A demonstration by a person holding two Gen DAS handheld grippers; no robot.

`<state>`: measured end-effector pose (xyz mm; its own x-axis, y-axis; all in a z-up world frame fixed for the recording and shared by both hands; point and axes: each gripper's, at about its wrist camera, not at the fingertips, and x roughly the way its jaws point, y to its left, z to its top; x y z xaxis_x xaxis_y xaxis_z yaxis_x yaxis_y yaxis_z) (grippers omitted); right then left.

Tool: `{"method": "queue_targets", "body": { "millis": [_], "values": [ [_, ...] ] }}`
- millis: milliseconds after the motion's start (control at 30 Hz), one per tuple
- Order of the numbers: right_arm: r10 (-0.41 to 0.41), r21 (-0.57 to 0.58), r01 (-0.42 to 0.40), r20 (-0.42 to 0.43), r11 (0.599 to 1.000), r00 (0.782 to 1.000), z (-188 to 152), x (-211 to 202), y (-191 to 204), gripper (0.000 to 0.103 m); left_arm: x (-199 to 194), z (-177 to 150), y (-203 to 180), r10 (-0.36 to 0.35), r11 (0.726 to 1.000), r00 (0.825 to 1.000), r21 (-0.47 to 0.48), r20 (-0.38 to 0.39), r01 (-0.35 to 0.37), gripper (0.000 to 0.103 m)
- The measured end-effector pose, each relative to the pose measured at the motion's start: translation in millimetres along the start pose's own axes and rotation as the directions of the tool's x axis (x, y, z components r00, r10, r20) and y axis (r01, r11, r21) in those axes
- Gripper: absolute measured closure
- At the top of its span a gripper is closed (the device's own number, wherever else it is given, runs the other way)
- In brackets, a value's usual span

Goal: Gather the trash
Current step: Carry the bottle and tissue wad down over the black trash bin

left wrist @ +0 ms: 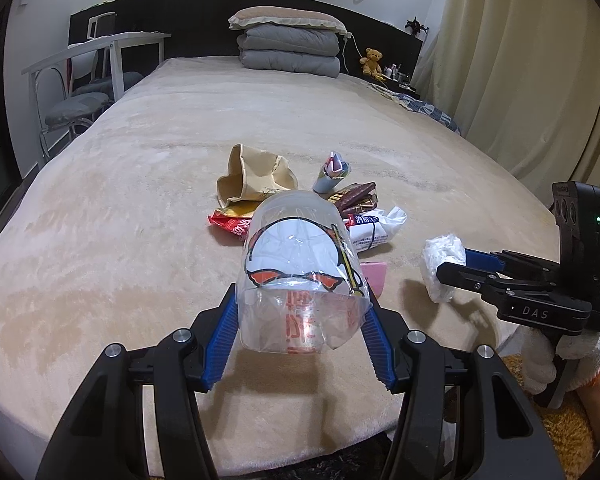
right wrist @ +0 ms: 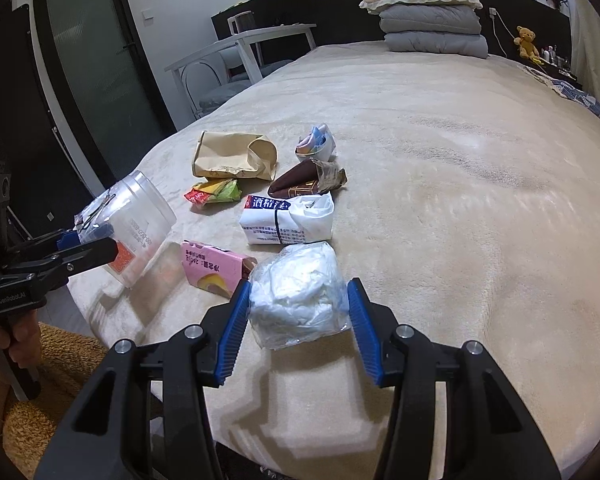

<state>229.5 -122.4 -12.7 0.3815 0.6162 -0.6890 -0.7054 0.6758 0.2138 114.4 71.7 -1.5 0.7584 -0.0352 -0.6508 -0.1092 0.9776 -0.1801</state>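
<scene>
Crinkled white plastic, a wad [right wrist: 298,294], was gripped between the right gripper [right wrist: 298,316] jaws; the left gripper [left wrist: 300,328] jaws were clamped on a clear tub [left wrist: 300,264], its mouth turned away from them, toward the trash beyond.

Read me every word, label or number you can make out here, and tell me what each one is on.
"DAS": side of the right gripper.
"GenRobot.AI": side of the left gripper.
"酒精": blue band on the white packet; its small print is too small.
"245": pink carton; the rest is blurred.
Red characters on the clear plastic jar: unreadable.
Red snack wrapper: blurred.
</scene>
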Motion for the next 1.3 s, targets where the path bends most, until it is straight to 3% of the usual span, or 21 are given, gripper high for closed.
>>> {"method": "queue_targets", "body": {
  "millis": [767,1300],
  "values": [
    [0.021,0.054,-0.024,0.055,0.998,0.998,-75.9,-77.7,42.4,0.053,-53.4,-80.6,-42.3,-0.077,0.997,0.996,-0.026,0.036,0.078,0.048],
    [-0.015,0.126,0.021,-0.044,0.992,0.999,-117.9,-80.6,45.6,0.053,-39.2,-132.1,-69.8,-0.117,0.992,0.986,-0.054,-0.122,0.111,0.048]
  ]
}}
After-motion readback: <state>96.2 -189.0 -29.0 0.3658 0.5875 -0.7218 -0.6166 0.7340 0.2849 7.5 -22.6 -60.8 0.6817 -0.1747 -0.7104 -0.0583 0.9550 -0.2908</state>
